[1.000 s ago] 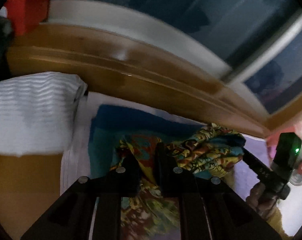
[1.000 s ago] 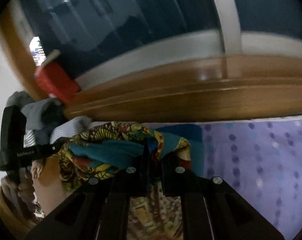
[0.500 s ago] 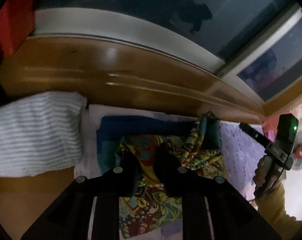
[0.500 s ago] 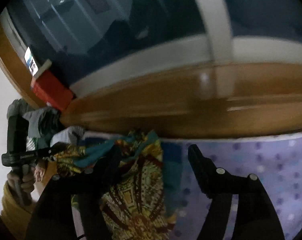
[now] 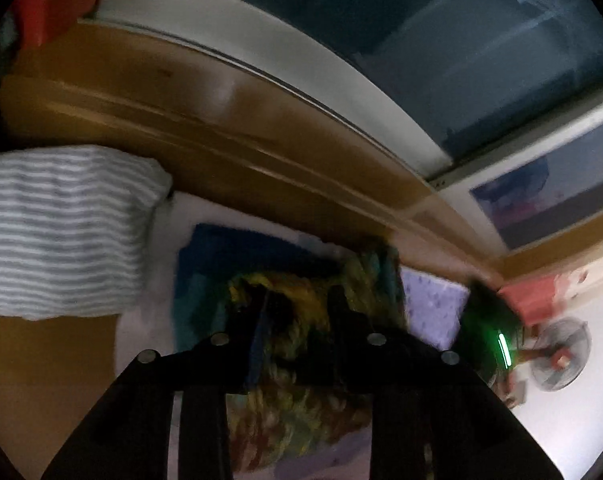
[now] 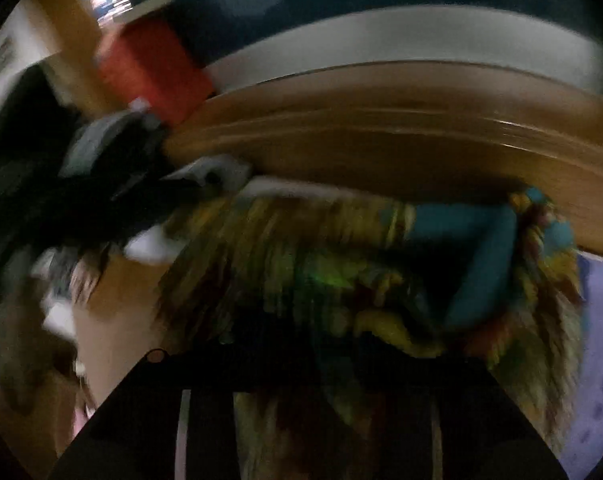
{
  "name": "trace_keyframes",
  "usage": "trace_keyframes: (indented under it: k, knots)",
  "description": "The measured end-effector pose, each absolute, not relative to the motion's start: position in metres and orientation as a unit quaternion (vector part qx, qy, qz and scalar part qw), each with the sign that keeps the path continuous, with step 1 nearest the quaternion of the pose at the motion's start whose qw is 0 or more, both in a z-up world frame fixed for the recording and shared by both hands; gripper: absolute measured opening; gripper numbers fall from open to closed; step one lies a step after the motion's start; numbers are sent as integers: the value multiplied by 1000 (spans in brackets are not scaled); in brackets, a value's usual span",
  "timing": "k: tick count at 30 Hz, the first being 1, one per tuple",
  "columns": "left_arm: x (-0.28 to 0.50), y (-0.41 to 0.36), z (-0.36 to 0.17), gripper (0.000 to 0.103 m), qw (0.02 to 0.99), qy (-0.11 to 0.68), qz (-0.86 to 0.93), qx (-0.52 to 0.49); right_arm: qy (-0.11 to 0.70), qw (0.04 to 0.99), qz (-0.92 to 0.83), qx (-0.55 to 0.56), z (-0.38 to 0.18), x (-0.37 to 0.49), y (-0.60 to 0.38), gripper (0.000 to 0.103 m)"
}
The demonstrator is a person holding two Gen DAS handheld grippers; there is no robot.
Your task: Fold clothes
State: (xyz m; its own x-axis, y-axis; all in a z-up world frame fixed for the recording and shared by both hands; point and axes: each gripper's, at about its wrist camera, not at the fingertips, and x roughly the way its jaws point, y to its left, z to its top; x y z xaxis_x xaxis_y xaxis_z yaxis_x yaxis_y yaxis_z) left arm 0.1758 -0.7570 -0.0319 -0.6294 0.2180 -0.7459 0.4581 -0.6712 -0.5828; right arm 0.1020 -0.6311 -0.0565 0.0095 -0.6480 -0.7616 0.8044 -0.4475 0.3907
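step: fold patterned garment (image 5: 301, 396), lying bunched on bed sheet (image 5: 433, 308) | left tool (image 5: 297, 312): opening, cloth between fingers | right tool (image 6: 301, 344): closing, grip unclear in blur | advice: regrip one edge, pull flat

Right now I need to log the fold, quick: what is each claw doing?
Left claw: opening, the colourful patterned cloth garment between its fingers.
Right claw: closing over that garment; blur hides whether it grips.

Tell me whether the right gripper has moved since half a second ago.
Yes. The right gripper has swung left: the red box now sits nearer the middle of its view, and the patterned cloth fills the space ahead of it.
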Motion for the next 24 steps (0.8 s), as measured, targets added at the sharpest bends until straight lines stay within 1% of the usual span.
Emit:
trace_keyframes:
  k: [1, 2, 4, 5, 6, 7, 10, 12, 14, 16, 19, 21, 24]
  knots:
    - [181, -755, -27, 28, 68, 397, -814, 420, 71, 507, -704, 493, -63, 93, -639, 32]
    - [188, -752, -21, 28, 62, 395, -819, 412, 61, 496, -707, 500, -70, 85, -646, 29]
    - [205, -748, -5, 28, 58, 388, -833, 390, 46, 487, -711, 505, -76, 75, -651, 27]
    - [212, -746, 1, 30, 57, 386, -839, 379, 41, 486, -711, 506, -77, 72, -652, 27]
    - [220, -743, 6, 37, 52, 386, -845, 368, 40, 486, -710, 507, -76, 72, -652, 27]
    - [222, -742, 7, 41, 46, 387, -845, 366, 39, 488, -709, 507, -73, 73, -650, 27]
    - [216, -733, -7, 43, 38, 377, -842, 383, 24, 514, -701, 494, -57, 82, -639, 27]
    - [207, -724, -22, 43, 26, 370, -841, 394, 10, 531, -707, 467, -40, 90, -612, 29]
    - [192, -715, -37, 43, 12, 363, -842, 399, 12, 535, -718, 444, -30, 92, -587, 30]
    - [177, -708, -52, 43, 21, 340, -844, 414, 42, 532, -727, 432, -28, 86, -574, 30]
    - [167, -703, -70, 43, 37, 320, -842, 433, 123, 503, -737, 433, -44, 61, -582, 30]
    - [167, -701, -80, 43, 59, 303, -840, 446, 175, 449, -769, 421, -59, 43, -589, 29]
    - [174, -708, -90, 43, 104, 285, -838, 454, 176, 358, -830, 391, -63, 6, -577, 27]
